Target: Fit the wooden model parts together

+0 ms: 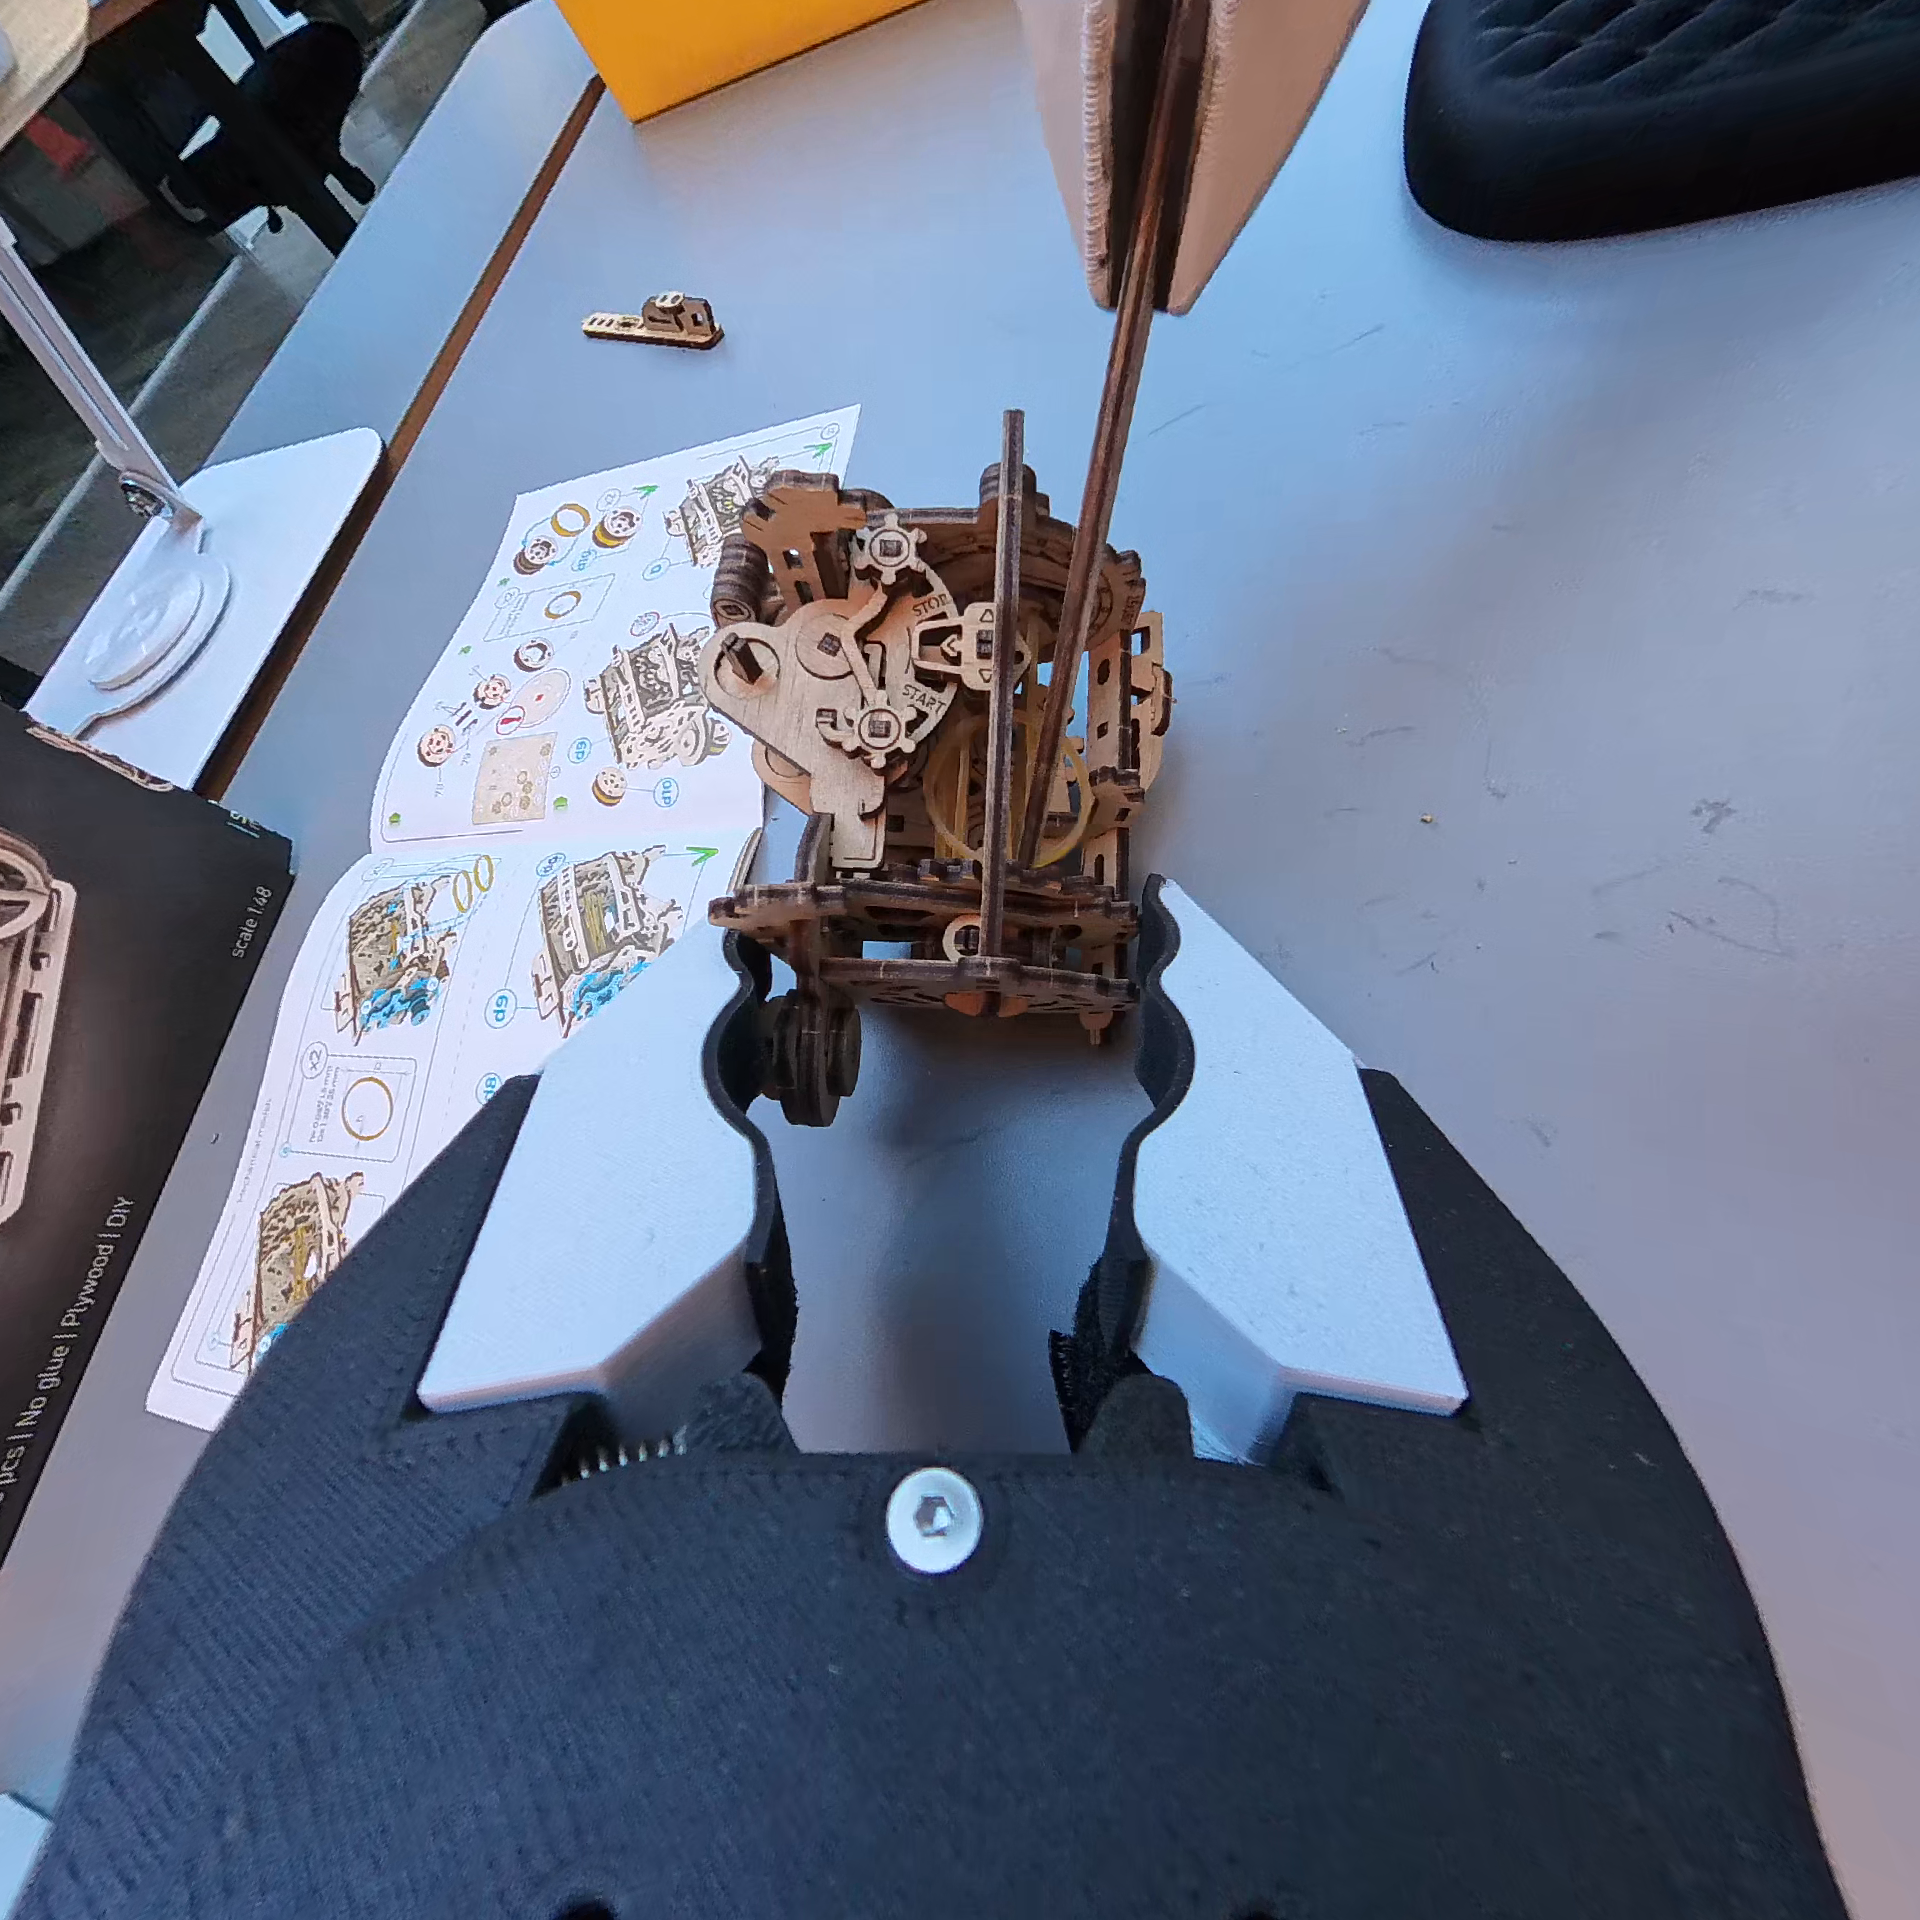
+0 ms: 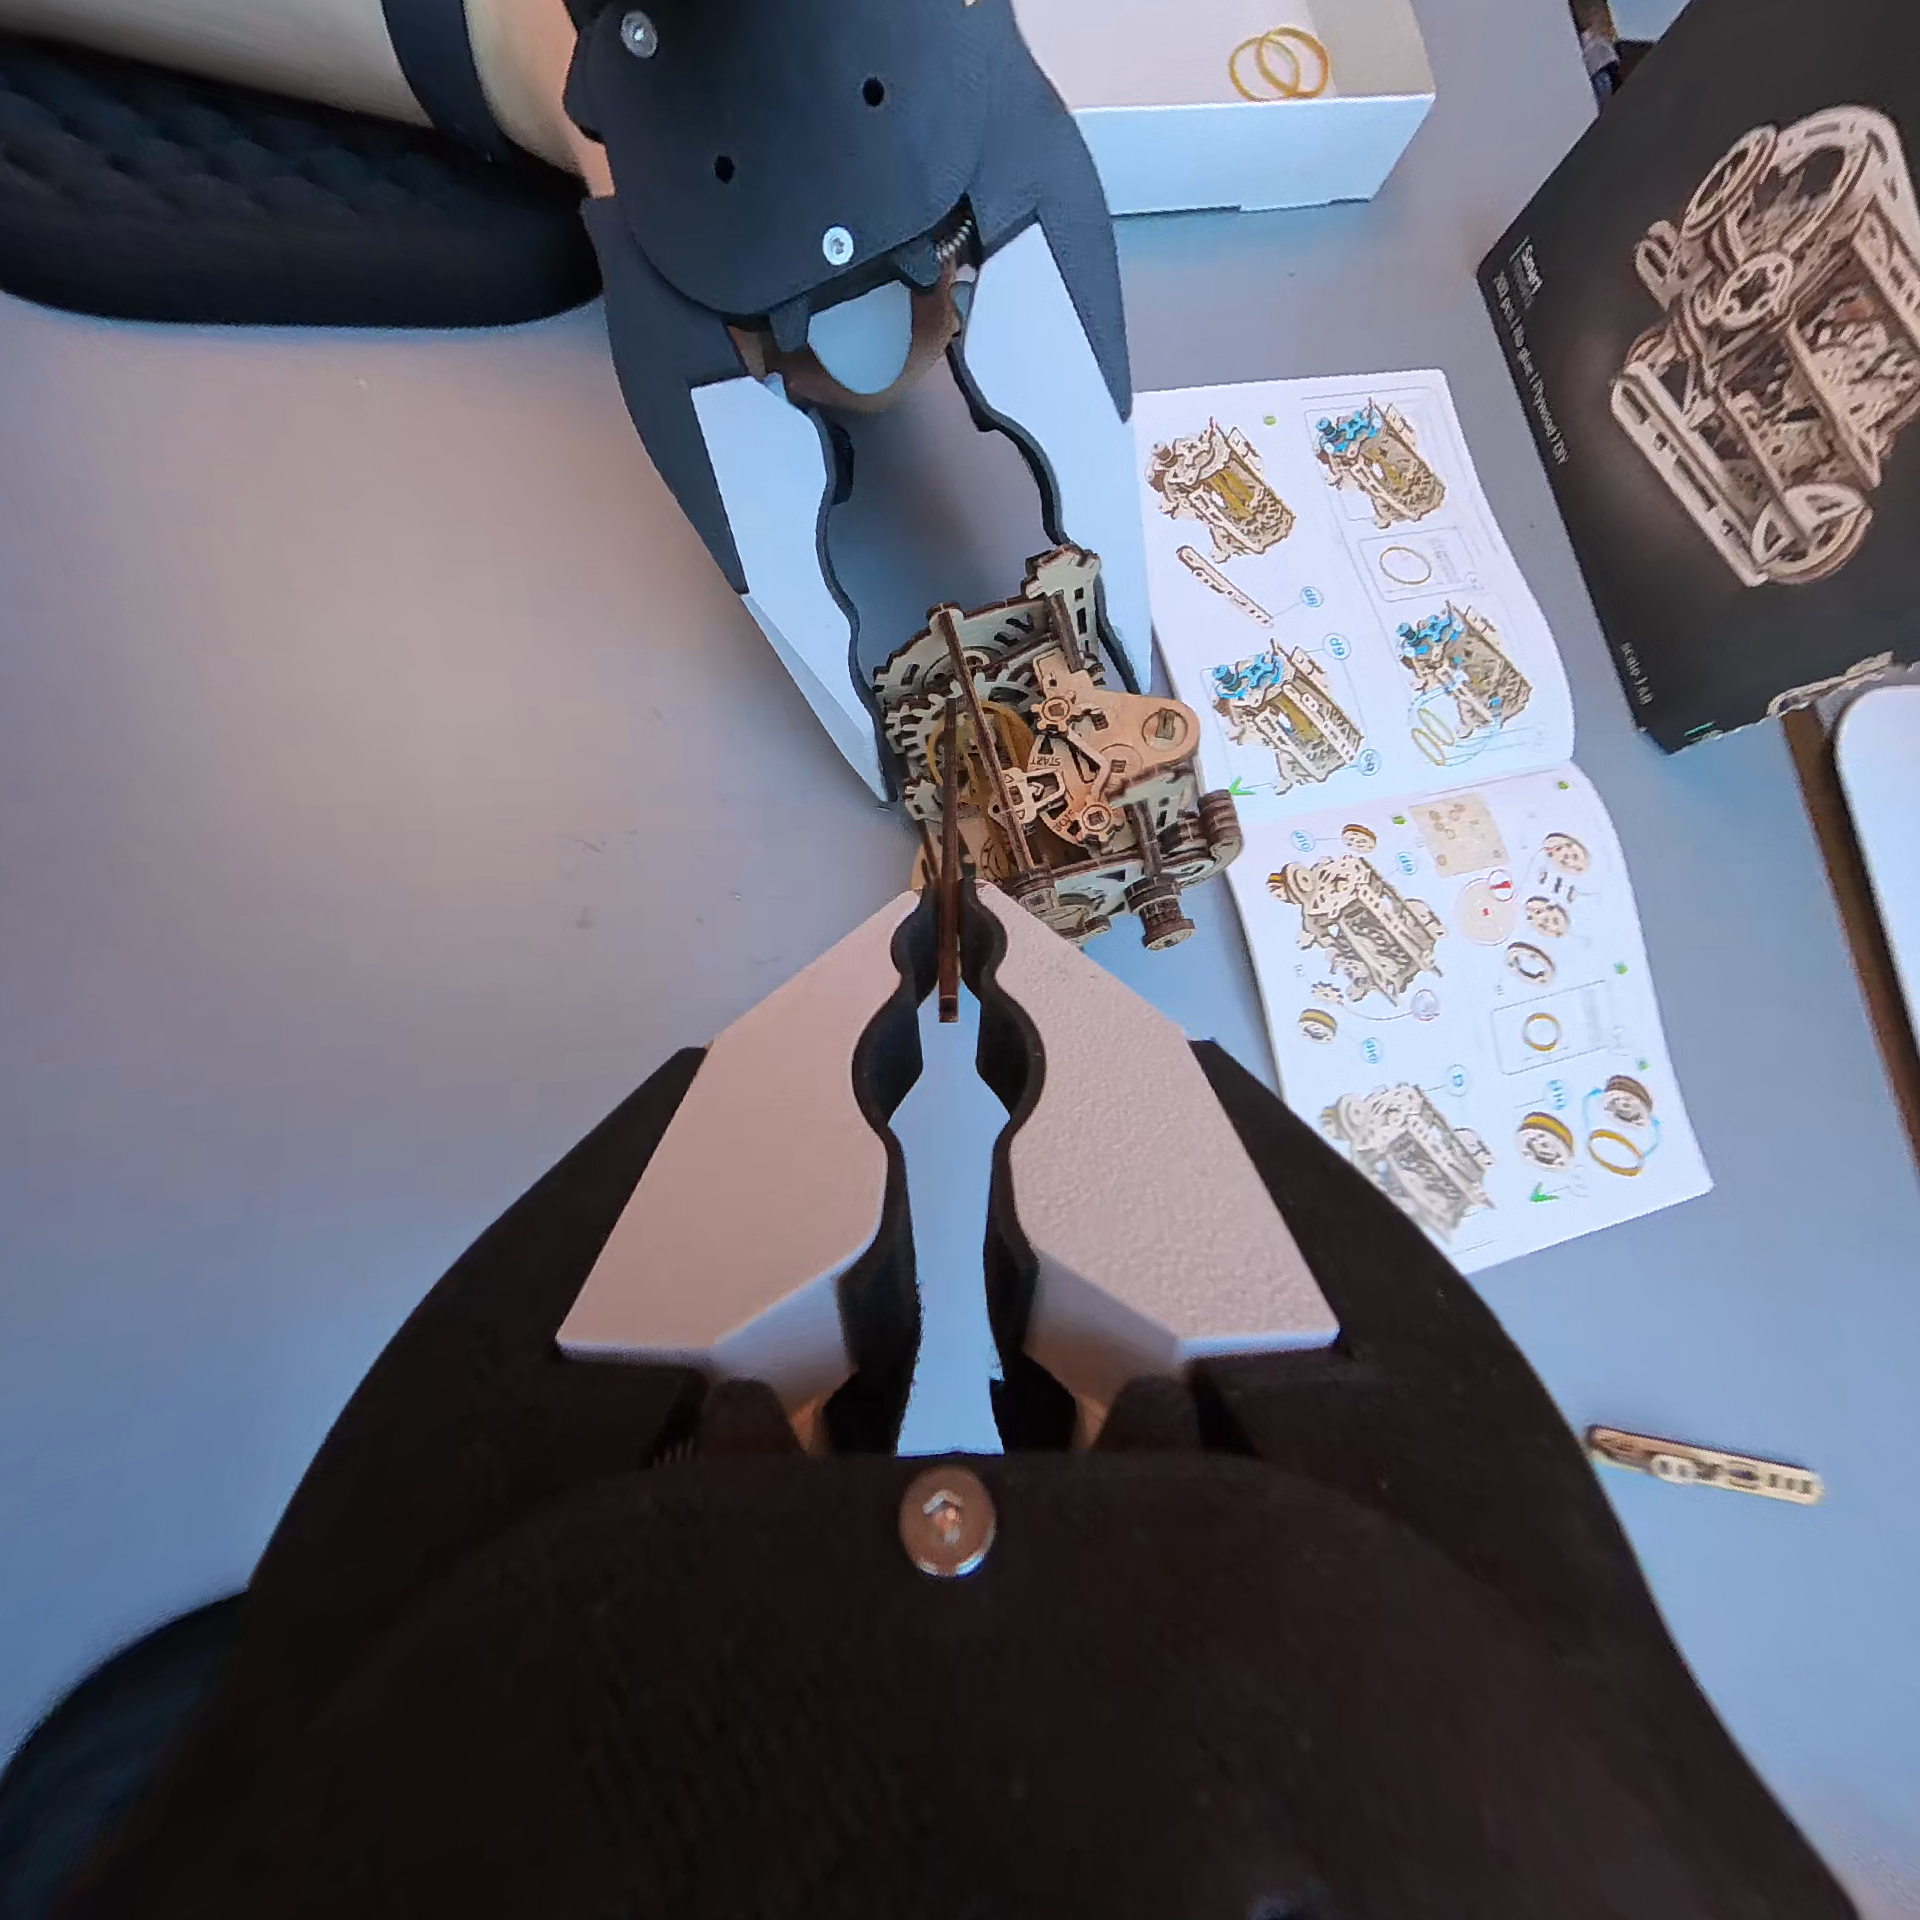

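Observation:
The wooden model [image 1: 914,727], a boxy gear mechanism with yellow rubber bands inside, stands on the grey table [image 1: 1507,727]. My left gripper [image 1: 940,925] straddles its near end, fingers against both sides, holding it. In the right wrist view the model [image 2: 1049,769] sits between the left gripper [image 2: 1013,732] fingers. My right gripper [image 2: 945,899] is shut on a thin dark wooden stick [image 2: 948,966] whose far end reaches down into the model. In the left wrist view the right gripper [image 1: 1138,296] comes from above with the stick [image 1: 1091,540] slanting into the model. A second stick [image 1: 1003,675] stands upright in it.
An open instruction sheet [image 1: 582,727] [image 2: 1455,831] lies beside the model. A black kit box [image 2: 1714,364], a small loose wooden piece [image 1: 652,320] [image 2: 1704,1465], a white box holding rubber bands [image 2: 1247,125], a yellow box [image 1: 707,42] and a black cushion [image 1: 1662,104] are around. Tip to tip, the grippers are about 9 cm apart.

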The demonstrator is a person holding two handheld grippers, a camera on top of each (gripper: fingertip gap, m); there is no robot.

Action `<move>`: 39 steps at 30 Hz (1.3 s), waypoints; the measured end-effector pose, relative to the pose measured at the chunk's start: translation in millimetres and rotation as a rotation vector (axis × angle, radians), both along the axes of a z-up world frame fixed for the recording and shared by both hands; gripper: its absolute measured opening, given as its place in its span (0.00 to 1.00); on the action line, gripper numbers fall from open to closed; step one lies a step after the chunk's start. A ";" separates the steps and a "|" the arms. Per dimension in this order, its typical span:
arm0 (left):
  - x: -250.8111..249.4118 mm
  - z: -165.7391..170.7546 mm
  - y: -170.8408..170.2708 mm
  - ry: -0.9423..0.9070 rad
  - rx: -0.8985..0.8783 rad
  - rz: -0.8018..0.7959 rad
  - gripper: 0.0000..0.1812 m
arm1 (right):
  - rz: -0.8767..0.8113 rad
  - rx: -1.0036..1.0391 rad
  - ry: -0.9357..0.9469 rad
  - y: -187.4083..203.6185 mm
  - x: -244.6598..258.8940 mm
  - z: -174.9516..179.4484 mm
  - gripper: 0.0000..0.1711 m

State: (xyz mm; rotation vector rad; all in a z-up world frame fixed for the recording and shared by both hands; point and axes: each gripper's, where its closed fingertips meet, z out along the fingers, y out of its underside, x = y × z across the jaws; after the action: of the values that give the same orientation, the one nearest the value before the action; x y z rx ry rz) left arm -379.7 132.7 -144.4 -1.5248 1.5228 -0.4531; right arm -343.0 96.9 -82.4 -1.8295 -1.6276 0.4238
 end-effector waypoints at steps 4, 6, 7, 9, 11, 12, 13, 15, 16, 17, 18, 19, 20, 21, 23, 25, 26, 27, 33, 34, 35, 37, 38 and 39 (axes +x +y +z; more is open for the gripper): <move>0.0 0.0 0.0 0.000 0.000 0.000 0.39 | -0.063 -0.093 0.049 2.4 2.6 2.7 0.01; -0.1 0.0 0.0 0.001 0.000 0.000 0.39 | -0.085 -0.117 0.050 3.3 5.3 2.8 0.01; 0.0 0.0 0.0 0.001 0.001 0.000 0.39 | -0.090 -0.130 0.040 2.7 6.8 1.4 0.01; 0.0 0.0 -0.1 0.002 0.002 0.000 0.39 | -0.085 -0.143 0.027 0.5 7.5 -1.5 0.01; 0.0 0.0 -0.1 0.001 0.001 0.000 0.39 | -0.077 -0.145 0.021 -0.8 6.2 -3.9 0.01; 0.0 0.0 -0.2 0.001 0.001 0.000 0.39 | -0.071 -0.142 0.024 -1.4 4.6 -3.7 0.01; 0.0 0.0 -0.2 0.002 0.002 0.000 0.39 | -0.067 -0.136 0.028 -1.7 3.3 -2.9 0.01; 0.0 0.0 -0.3 0.002 0.003 0.000 0.39 | -0.058 -0.118 0.010 -2.5 3.6 -3.0 0.01; 0.0 0.0 -0.3 0.003 0.004 0.001 0.39 | -0.045 -0.102 0.013 -3.4 2.3 -2.0 0.01; 0.0 0.0 -0.4 0.003 0.004 0.001 0.39 | -0.044 -0.090 0.008 -3.4 1.8 -1.9 0.01; 0.1 0.0 -0.4 0.002 0.003 0.001 0.39 | -0.047 -0.078 -0.005 -2.9 2.2 -2.6 0.01; 0.1 0.0 -0.4 0.002 0.003 0.001 0.39 | -0.043 -0.059 -0.016 -2.6 2.2 -2.9 0.01; 0.1 0.0 -0.4 0.002 0.002 0.001 0.39 | -0.037 -0.041 -0.021 -2.6 1.6 -2.6 0.01; 0.1 0.0 -0.5 0.002 0.003 0.001 0.39 | -0.035 -0.027 -0.028 -2.8 1.3 -2.4 0.01; 0.0 -0.1 -0.6 0.003 0.004 0.001 0.39 | -0.030 -0.005 -0.041 -2.9 1.8 -1.7 0.01; 0.0 -0.1 -0.7 0.002 0.003 0.001 0.39 | -0.026 -0.001 -0.036 -3.5 1.7 -0.2 0.01; 0.1 0.0 -0.6 0.002 0.003 0.001 0.39 | -0.030 0.003 -0.035 -2.5 2.0 0.2 0.01; 0.1 0.0 -0.7 0.002 0.003 0.002 0.39 | -0.034 0.010 -0.036 -1.1 2.6 0.4 0.01; 0.1 -0.1 -0.8 0.002 0.004 0.002 0.39 | -0.020 0.040 -0.035 1.3 1.3 -0.2 0.01; 0.0 -0.2 -0.8 0.002 0.003 0.002 0.39 | -0.018 0.041 -0.040 1.3 1.4 -1.0 0.01; 0.0 -0.1 -0.8 0.001 0.003 0.002 0.39 | -0.017 0.053 -0.035 2.0 0.9 0.2 0.01; 0.1 0.0 -0.9 0.003 0.005 0.002 0.39 | -0.011 0.054 -0.032 1.5 0.3 1.0 0.01; 0.1 -0.1 -0.9 0.003 0.006 0.002 0.39 | -0.009 0.057 -0.035 1.5 0.2 0.8 0.01; 0.1 -0.1 -0.9 0.003 0.005 0.001 0.39 | -0.003 0.068 -0.032 1.5 -0.6 1.2 0.01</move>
State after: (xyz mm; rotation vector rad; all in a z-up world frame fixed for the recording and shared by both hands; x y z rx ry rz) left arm -379.6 131.8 -144.5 -1.5230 1.5241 -0.4457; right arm -343.6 98.4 -81.2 -1.7967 -1.6412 0.3353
